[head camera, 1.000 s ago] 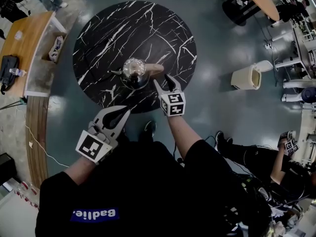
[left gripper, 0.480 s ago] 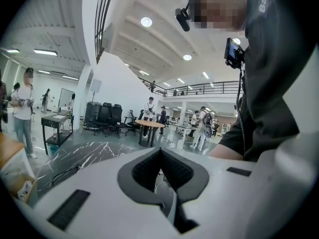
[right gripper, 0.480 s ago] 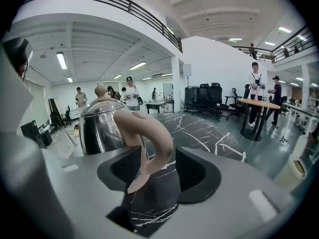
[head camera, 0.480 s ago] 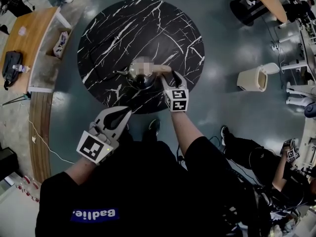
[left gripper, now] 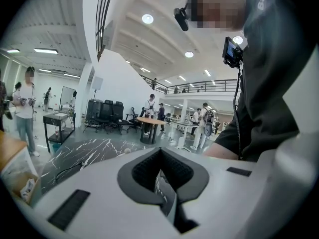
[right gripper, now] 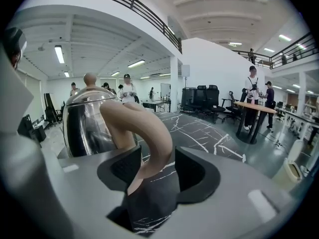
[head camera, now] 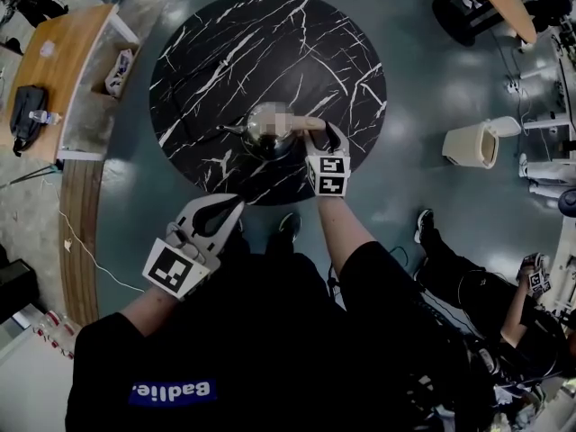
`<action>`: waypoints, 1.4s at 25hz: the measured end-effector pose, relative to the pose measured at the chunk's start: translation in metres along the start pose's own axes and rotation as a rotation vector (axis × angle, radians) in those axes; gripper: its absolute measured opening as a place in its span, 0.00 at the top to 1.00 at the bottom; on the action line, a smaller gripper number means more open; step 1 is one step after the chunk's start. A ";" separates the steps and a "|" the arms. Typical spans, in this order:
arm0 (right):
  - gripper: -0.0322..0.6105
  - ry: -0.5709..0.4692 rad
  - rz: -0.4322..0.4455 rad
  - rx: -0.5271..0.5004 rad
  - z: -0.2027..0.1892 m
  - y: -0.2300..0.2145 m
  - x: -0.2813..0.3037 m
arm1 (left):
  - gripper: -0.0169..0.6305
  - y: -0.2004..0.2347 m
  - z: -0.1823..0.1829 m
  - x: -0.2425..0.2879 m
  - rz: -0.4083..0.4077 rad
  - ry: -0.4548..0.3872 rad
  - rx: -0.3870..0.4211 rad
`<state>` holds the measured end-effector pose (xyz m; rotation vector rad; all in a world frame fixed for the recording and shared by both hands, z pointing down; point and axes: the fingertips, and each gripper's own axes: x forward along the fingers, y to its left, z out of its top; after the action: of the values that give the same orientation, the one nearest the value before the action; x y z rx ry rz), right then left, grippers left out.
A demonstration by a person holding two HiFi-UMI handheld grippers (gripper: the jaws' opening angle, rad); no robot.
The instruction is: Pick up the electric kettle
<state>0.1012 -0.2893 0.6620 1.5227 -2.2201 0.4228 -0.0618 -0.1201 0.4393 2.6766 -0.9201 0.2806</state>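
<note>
A steel kettle [right gripper: 87, 123] stands upright on a round black marble surface [head camera: 225, 43], directly ahead of the right tongs [right gripper: 158, 169]. Their jaws are spread to either side of its curved tan handle [right gripper: 149, 133] and have not yet pinched it. The handle seems to brush one pad, with a gap at the other. The polished body looks hard and slick, and may be heavy if filled, so the matte, rigid handle is the place to grip. A hold near its upper bend would likely keep the pot level instead of letting it tip spout-down. How much water it holds cannot be seen. The left tongs [head camera: 232, 207], pressed together and empty, hang well back off the surface, near the person's body.
</note>
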 end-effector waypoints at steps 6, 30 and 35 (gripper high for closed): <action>0.66 -0.009 -0.024 -0.007 0.001 -0.002 0.009 | 0.96 0.007 -0.003 -0.002 0.010 0.015 -0.007; 0.67 -0.035 -0.033 0.062 0.005 -0.012 0.038 | 0.96 0.023 -0.013 -0.004 0.035 0.058 -0.026; 0.71 -0.043 -0.031 0.076 0.008 -0.011 0.041 | 0.96 0.022 -0.014 -0.004 0.036 0.063 -0.026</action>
<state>0.0976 -0.3300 0.6758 1.6171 -2.2332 0.4740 -0.0798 -0.1291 0.4561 2.6139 -0.9465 0.3562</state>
